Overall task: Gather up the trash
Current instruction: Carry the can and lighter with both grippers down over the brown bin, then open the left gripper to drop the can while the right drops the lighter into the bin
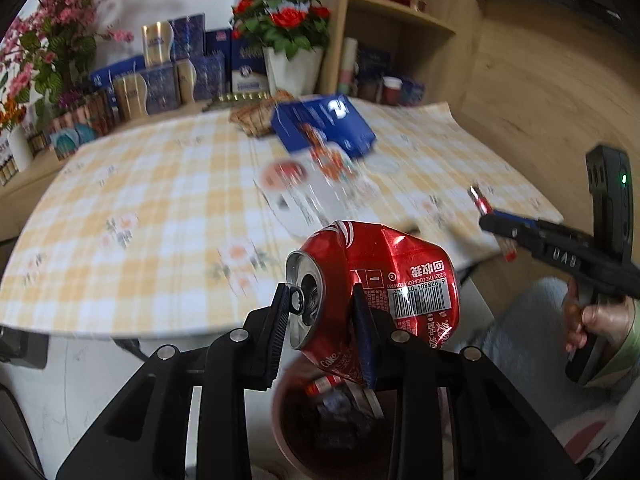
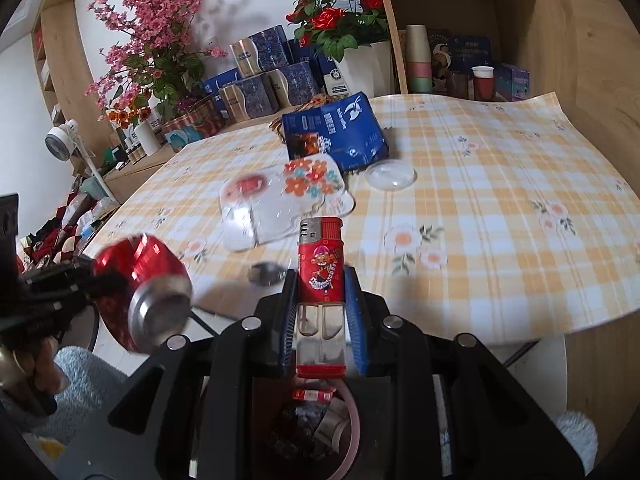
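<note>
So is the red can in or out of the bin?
Out: the can hangs above the bin, held in the left fingers.

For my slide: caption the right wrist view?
Right tool grips a red lighter above the trash bin.

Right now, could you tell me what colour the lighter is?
Red, with a clear base; the lighter shows best in the right wrist view.
</note>
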The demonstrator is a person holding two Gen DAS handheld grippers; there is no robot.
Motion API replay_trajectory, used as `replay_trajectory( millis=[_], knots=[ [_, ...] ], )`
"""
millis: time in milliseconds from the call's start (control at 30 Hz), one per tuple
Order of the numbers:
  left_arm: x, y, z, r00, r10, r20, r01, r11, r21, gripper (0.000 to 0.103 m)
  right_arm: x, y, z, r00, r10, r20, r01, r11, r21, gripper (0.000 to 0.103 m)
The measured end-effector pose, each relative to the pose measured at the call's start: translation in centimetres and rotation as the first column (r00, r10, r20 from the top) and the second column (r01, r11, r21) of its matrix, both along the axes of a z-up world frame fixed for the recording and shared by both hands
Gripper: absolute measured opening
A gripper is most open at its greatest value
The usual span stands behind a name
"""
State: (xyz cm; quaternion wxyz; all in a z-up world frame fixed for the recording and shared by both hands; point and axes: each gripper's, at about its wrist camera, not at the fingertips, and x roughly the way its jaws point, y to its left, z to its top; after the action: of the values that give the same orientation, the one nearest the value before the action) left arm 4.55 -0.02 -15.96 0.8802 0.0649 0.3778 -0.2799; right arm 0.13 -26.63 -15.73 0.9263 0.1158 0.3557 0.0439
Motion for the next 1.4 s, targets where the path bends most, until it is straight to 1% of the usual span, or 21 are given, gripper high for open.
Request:
replay_trajectory(
  millis=[133, 233, 300, 400, 500, 633, 733, 900, 1100, 1167, 1233, 1267, 1300, 1333, 1400],
  knots=[
    [-2.0, -0.1, -2.8, 0.998, -0.01, -0.057, 0.011, 1.0, 0.022, 0.031, -1.7, 0.1, -1.1, 1.0, -0.009, -0.023, 0.009, 1.0, 0.017, 0.026],
    [-2.7, -0.2, -4.8, 0.996, -0.014, -0.09, 0.017, 0.999, 0.036, 0.031, -2.4, 0.3, -1.8, 0.999, -0.009, -0.04, 0.009, 1.0, 0.017, 0.026],
    [-2.8, -0.4, -6.1, 0.994, -0.014, -0.108, 0.02, 0.999, 0.048, 0.031, -2.9, 0.6, -2.4, 0.999, -0.006, -0.054, 0.007, 1.0, 0.024, 0.026],
    [-2.5, -0.7, -7.6, 0.992, -0.016, -0.127, 0.025, 0.997, 0.067, 0.031, -3.1, 1.0, -2.7, 0.998, -0.004, -0.061, 0.004, 1.0, 0.001, 0.026],
    [-2.0, -1.0, -9.4, 0.987, -0.014, -0.158, 0.029, 0.995, 0.095, 0.031, -2.9, 1.0, -2.9, 0.998, -0.009, -0.066, 0.01, 1.0, 0.004, 0.026],
    [-1.7, -1.7, -12.1, 0.973, -0.032, -0.23, 0.066, 0.988, 0.14, 0.031, -2.5, 0.9, -3.7, 0.995, -0.013, -0.096, 0.015, 1.0, 0.015, 0.026],
    [-1.5, -1.9, -13.5, 0.962, -0.024, -0.27, 0.072, 0.983, 0.171, 0.031, -2.2, 0.9, -4.1, 0.994, -0.011, -0.108, 0.013, 1.0, 0.019, 0.026],
    [-0.9, -1.2, -14.1, 0.952, -0.001, -0.305, 0.049, 0.988, 0.147, 0.031, -1.9, 1.4, -4.4, 0.993, 0.002, -0.121, 0.0, 1.0, 0.015, 0.026],
    [-0.9, -0.9, -13.8, 0.948, -0.002, -0.318, 0.04, 0.993, 0.112, 0.033, -1.8, 1.8, -4.6, 0.991, 0.018, -0.131, -0.017, 1.0, 0.009, 0.026],
    [-0.8, -0.7, -13.5, 0.95, 0.004, -0.312, 0.028, 0.995, 0.099, 0.041, -1.8, 1.9, -4.6, 0.991, 0.022, -0.132, -0.022, 1.0, 0.005, 0.026],
    [-0.8, -0.3, -12.9, 0.955, 0.016, -0.295, 0.009, 0.997, 0.082, 0.046, -1.8, 2.0, -4.7, 0.991, 0.028, -0.133, -0.028, 1.0, 0.001, 0.026],
    [-0.8, -0.1, -12.5, 0.959, 0.023, -0.282, -0.004, 0.998, 0.071, 0.051, -1.9, 2.2, -4.7, 0.99, 0.034, -0.134, -0.034, 0.999, -0.002, 0.026],
    [-0.8, 0.1, -12.1, 0.963, 0.032, -0.267, -0.017, 0.998, 0.06, 0.053, -1.8, 2.3, -4.7, 0.99, 0.04, -0.135, -0.041, 0.999, -0.005, 0.026],
    [-0.8, 0.5, -11.5, 0.968, 0.047, -0.245, -0.037, 0.998, 0.047, 0.058, -1.8, 2.5, -4.8, 0.99, 0.047, -0.136, -0.048, 0.999, -0.01, 0.026],
    [-1.0, 1.5, -9.9, 0.978, 0.092, -0.186, -0.088, 0.996, 0.028, 0.067, -1.8, 3.0, -4.9, 0.988, 0.068, -0.139, -0.072, 0.997, -0.023, 0.026]
  ],
)
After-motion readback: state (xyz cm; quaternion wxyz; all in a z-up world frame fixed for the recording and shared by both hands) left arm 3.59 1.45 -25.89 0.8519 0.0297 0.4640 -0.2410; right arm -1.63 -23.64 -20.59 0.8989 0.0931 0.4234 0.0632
